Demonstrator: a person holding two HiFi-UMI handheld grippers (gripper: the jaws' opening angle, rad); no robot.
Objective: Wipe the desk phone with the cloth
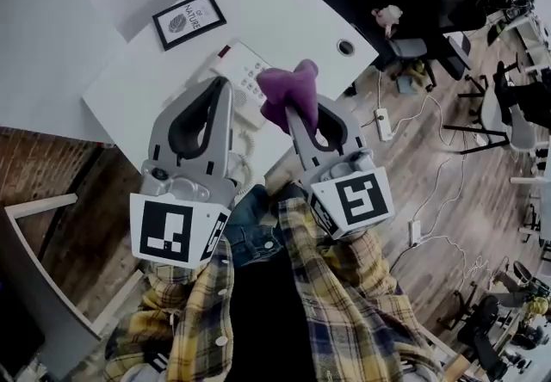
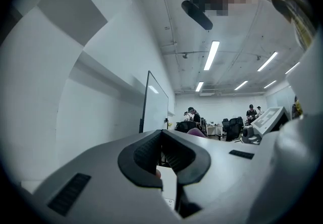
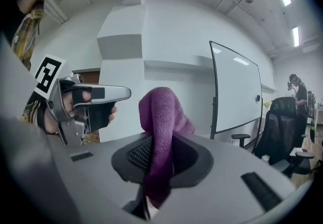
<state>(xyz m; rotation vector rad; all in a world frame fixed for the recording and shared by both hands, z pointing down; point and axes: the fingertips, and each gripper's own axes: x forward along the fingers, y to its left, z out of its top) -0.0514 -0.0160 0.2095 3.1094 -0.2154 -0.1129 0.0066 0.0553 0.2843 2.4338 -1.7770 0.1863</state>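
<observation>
Two grippers, both raised at the near edge of the desk (image 1: 284, 10) and angled up at the room, not down at the work. Right gripper (image 1: 291, 110) is clenched on the purple cloth (image 1: 288, 88): a narrow fold is pinched between the pads and most of the fabric is bunched loose above the tips. Left gripper (image 1: 225, 84) has its jaws closed tip to tip with nothing between them. Desk phone (image 1: 244, 70) sits on the white desk just ahead of both tips, with the framed picture (image 1: 189, 19) beyond it. As far as I can tell, the cloth is off the phone. Risks:

- The grip is thin, so wipe drag could pull the cloth out of the jaws.
- Nothing is bracing the phone, so a sideways stroke could slide it toward the frame or knock the handset off.
- A hard jaw tip could hit the keys if the loose bunch folds away.
</observation>
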